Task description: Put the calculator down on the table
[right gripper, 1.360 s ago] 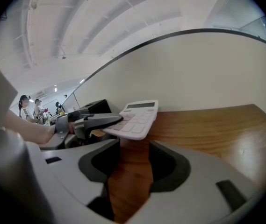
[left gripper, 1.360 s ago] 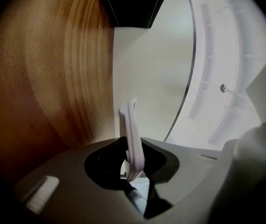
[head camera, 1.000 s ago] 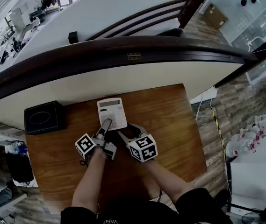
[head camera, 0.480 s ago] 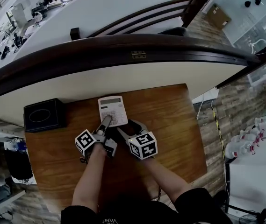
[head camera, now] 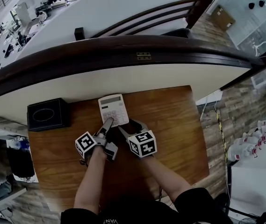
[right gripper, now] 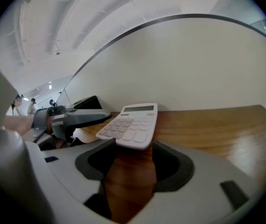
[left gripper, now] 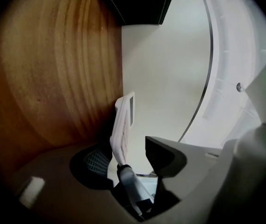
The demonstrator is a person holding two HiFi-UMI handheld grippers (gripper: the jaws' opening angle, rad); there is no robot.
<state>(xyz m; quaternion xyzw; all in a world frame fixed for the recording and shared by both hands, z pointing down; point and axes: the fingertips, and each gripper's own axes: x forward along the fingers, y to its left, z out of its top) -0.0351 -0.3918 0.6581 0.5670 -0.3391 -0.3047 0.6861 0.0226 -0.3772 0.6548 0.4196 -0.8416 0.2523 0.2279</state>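
The calculator (head camera: 112,109), a white slab with pale keys and a display at its far end, lies near the far edge of the wooden desk (head camera: 170,120), to the right of a black box (head camera: 47,115). The left tool (left gripper: 123,146) straddles the calculator's near edge; its jaws are opening, and a clear gap shows on one side of the casing, so I read no grip. The right tool (right gripper: 132,150) stands wide apart just short of the calculator, with only bare desk between its jaws. I judge the calculator light, stiff and smooth-sided, hence liable to slip. The long side edges of the keypad half look the best place to hold it, well away from the display.
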